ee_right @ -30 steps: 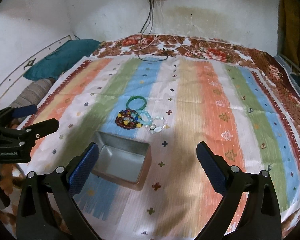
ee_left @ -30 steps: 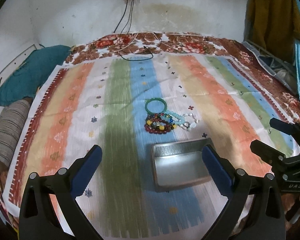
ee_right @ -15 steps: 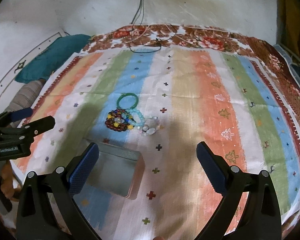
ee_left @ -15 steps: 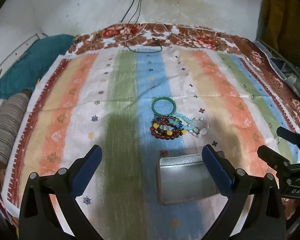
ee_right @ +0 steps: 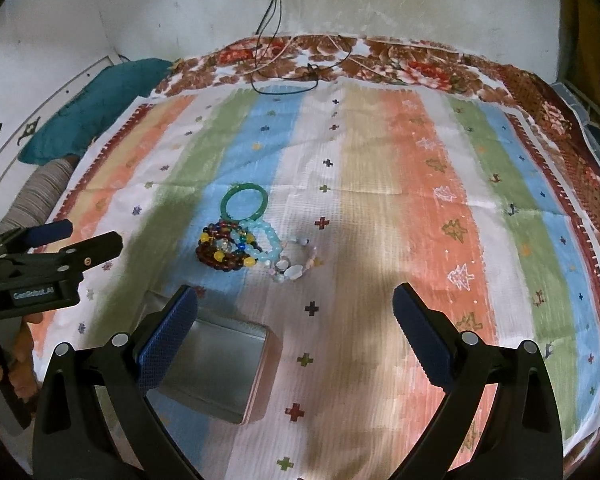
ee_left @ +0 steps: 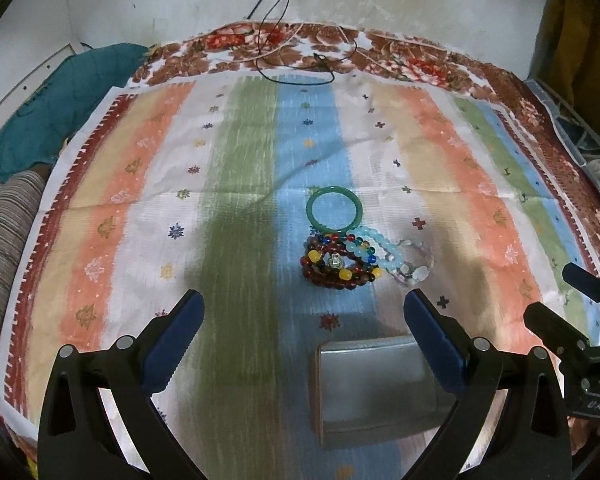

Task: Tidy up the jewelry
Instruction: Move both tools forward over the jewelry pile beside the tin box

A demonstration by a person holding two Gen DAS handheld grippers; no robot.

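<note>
We see both claws spread wide, holding nothing: left gripper [ee_left: 304, 312], right gripper [ee_right: 296, 306]. Bracelet pile [ee_left: 350, 250] lies on striped cloth [ee_left: 452, 168], just beyond metal tin [ee_left: 374, 388].

Dull brushed metal tin [ee_left: 374, 388]. Woven matt cloth [ee_left: 236, 184], coarse-ribbed. Glossy smooth green bangle [ee_left: 333, 211]; shiny glass-like beads [ee_left: 336, 262]. Matt black plastic left gripper [ee_left: 304, 312], with textured blue pads [ee_left: 432, 332].

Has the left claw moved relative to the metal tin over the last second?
Yes. In the left wrist view the metal tin now sits lower and the bracelets nearer, so the left claw has advanced toward them.
</note>
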